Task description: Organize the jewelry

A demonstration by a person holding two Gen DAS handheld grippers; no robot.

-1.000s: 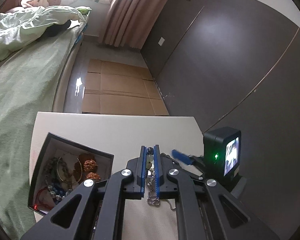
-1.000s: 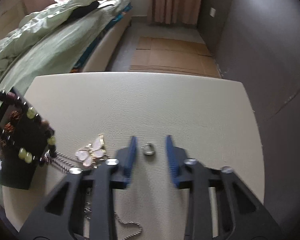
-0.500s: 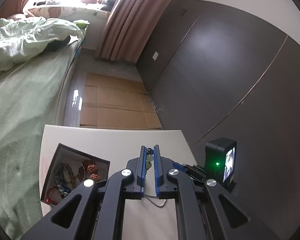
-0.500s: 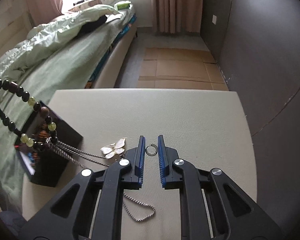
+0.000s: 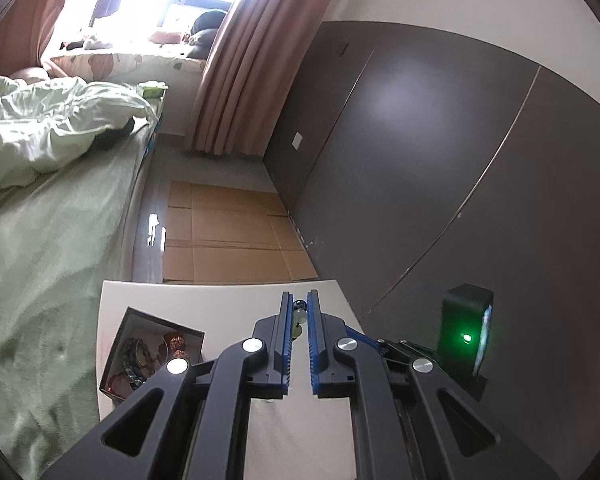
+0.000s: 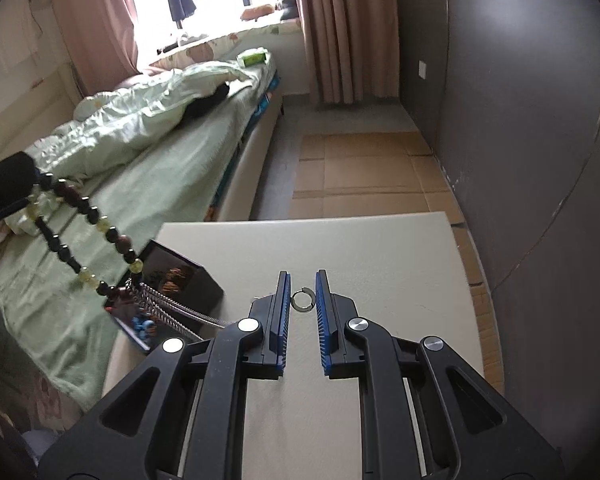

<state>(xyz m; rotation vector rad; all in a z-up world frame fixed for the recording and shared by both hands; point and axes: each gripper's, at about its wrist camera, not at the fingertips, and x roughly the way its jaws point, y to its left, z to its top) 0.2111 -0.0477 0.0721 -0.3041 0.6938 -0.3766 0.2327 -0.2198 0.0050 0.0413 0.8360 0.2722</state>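
Note:
My left gripper [image 5: 298, 314] is shut on a bead necklace [image 5: 297, 317] and holds it high above the white table [image 5: 228, 300]. In the right wrist view the necklace [image 6: 80, 236] of dark and pale green beads hangs with silver chains [image 6: 172, 308] trailing down beside the open black jewelry box [image 6: 180, 280]. The box [image 5: 152, 352] holds bracelets and beads. My right gripper [image 6: 302, 298] is shut on a small silver ring [image 6: 302, 300] and holds it above the table [image 6: 380, 248].
A bed with green bedding [image 6: 148, 152] lies to the left of the table. Flattened cardboard [image 6: 364, 168] covers the floor beyond it. A dark wall [image 6: 520, 120] runs along the right. The right gripper's camera unit [image 5: 466, 332] shows a green light.
Both grippers have risen away from the table. The right gripper closed on the ring and lifted it. The left lifted the bead necklace, dragging its chains up.

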